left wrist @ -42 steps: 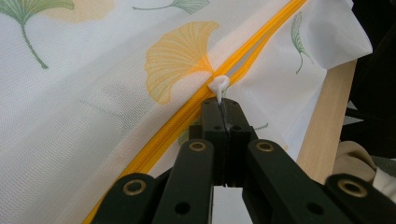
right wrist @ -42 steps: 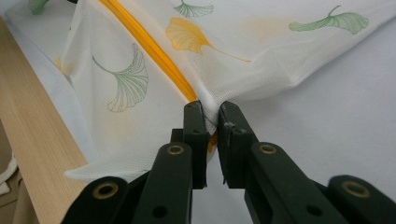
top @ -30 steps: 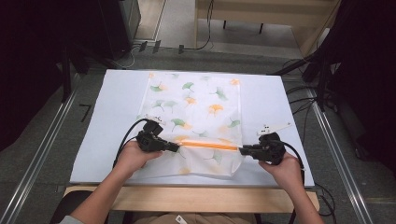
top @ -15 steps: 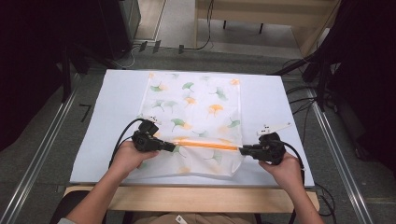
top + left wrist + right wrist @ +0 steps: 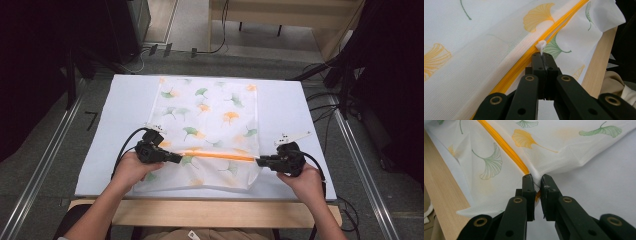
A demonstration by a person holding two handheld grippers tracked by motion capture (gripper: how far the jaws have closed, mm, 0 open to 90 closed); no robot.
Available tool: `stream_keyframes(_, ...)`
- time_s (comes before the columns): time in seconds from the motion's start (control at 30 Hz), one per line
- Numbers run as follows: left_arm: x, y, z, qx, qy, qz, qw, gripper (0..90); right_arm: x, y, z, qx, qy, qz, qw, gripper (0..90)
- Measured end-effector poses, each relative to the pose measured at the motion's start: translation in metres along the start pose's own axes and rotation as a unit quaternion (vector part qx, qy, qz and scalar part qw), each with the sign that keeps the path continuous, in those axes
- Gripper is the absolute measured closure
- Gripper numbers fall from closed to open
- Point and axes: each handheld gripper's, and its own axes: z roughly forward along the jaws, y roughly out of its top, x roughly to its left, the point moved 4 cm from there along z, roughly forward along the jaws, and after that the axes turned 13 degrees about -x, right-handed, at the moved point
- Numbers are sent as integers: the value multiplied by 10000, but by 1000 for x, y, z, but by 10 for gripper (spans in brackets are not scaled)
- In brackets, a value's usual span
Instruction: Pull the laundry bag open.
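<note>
High view: on the white table [image 5: 125,100] lies a leaf-printed mesh bag [image 5: 210,115], its orange zipper [image 5: 220,156] running across near the person's edge. At the zipper's left end, the left tongs [image 5: 176,159] pinch the white zipper pull [image 5: 540,46]. At its right end, the right tongs [image 5: 260,161] clamp the bag's bunched fabric.
</note>
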Motion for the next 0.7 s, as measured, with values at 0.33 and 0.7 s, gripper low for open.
stream_keyframes(0.33,0,0,-1,-11,-9,12,10000,900,0,0,0,5,-1,3,10000,845)
stream_keyframes(0.7,5,-1,-10,-24,55,-45,10000,900,0,0,0,3,13,-1,10000,844)
